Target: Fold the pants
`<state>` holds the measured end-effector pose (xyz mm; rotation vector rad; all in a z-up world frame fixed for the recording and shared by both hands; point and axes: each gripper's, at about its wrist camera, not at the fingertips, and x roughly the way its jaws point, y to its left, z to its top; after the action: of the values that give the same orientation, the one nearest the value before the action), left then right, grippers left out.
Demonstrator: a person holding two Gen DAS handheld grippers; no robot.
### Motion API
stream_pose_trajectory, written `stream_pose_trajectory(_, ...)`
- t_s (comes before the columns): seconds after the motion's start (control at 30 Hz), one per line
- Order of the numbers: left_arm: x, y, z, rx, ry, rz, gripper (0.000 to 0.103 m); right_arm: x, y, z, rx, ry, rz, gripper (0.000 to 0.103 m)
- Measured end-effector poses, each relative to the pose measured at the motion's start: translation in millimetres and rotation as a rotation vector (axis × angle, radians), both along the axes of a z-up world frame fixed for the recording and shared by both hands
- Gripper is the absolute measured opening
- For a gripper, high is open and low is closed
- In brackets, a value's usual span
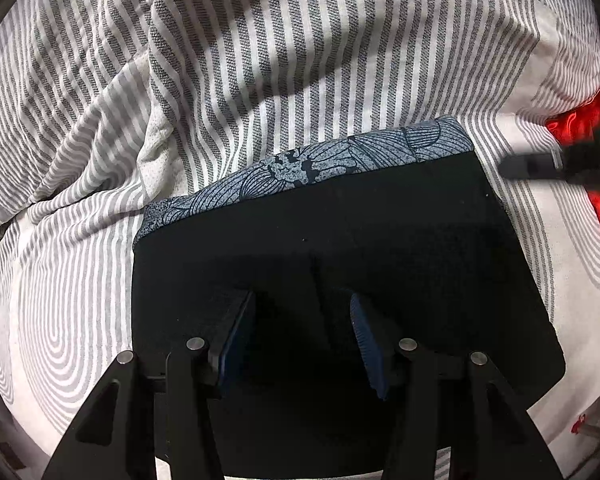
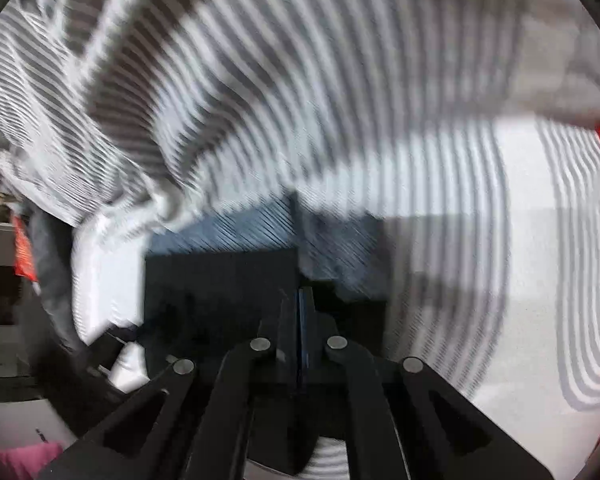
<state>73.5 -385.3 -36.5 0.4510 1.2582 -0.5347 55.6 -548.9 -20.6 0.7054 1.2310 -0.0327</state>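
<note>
**Operator:** Striped grey-and-white cotton covers everything: the bedding (image 1: 300, 60) is the carrying surface, rumpled into ridges toward its far left side, flatter at the near side. Where are the pants?

**Technician:** The pants (image 1: 380, 240) lie on the flat near part of the bedding, already reduced to a compact black block. A blue-grey printed band (image 1: 320, 164) runs along the block's far edge. It may be a waistband or a lining; I cannot tell which.

**Operator:** Handling properties?

**Technician:** Judged from the view: soft, light, limp fabric. It will sag wherever it is unsupported and may slide layer on layer. Take hold at a corner or along a folded edge, pinching all layers together, never the top layer alone.

**Operator:** Left gripper (image 1: 302, 312)?

**Technician:** Jaws stand wide apart over the near part of the black block, nothing between the pads (image 1: 364, 332).

**Operator:** Right gripper (image 2: 296, 320)?

**Technician:** Its view is motion-blurred. Jaws are closed together above the block's near right area. Whether a fold of cloth is pinched between them cannot be determined. In the left wrist view it shows blurred at the right edge.
</note>
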Motion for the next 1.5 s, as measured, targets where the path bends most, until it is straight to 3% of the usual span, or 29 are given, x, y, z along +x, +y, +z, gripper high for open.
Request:
stream_pose_trajectory(0.13,1,2,2,-0.003,0.010,0.007,0.052,33,22,5,-0.024,-0.017,0.061,0.004)
stream_pose_trajectory(0.2,0,2,2,-0.006,0.008,0.012,0.052,43,30,0,-0.045,0.002,0.089,0.011)
stream_pose_trajectory(0.27,-1,3,2,-0.011,0.006,0.015,0.052,47,36,-15,-0.075,0.068,0.112,0.036)
stream_pose_trajectory(0.37,-2,3,0,-0.020,0.009,0.014,0.052,36,36,-37,-0.086,0.100,0.122,0.036)
stream_pose_trajectory(0.93,-7,2,0,-0.015,0.013,0.031,0.052,7,41,-42,-0.134,0.105,0.156,0.034)
stream_pose_trajectory(0.97,-9,2,1,-0.014,0.012,0.033,0.052,1,41,-44,-0.170,0.139,0.151,0.041)
stream_pose_trajectory(1.27,-24,13,4,-0.028,0.030,0.038,0.052,-46,36,-36,-0.114,0.127,0.107,0.044)
stream_pose_trajectory(1.37,-27,19,8,-0.034,0.052,0.050,0.052,-57,30,-37,-0.078,0.147,0.070,0.058)
stream_pose_trajectory(1.5,-24,40,20,-0.064,0.073,0.060,0.053,-81,15,-33,0.015,0.102,0.016,0.064)
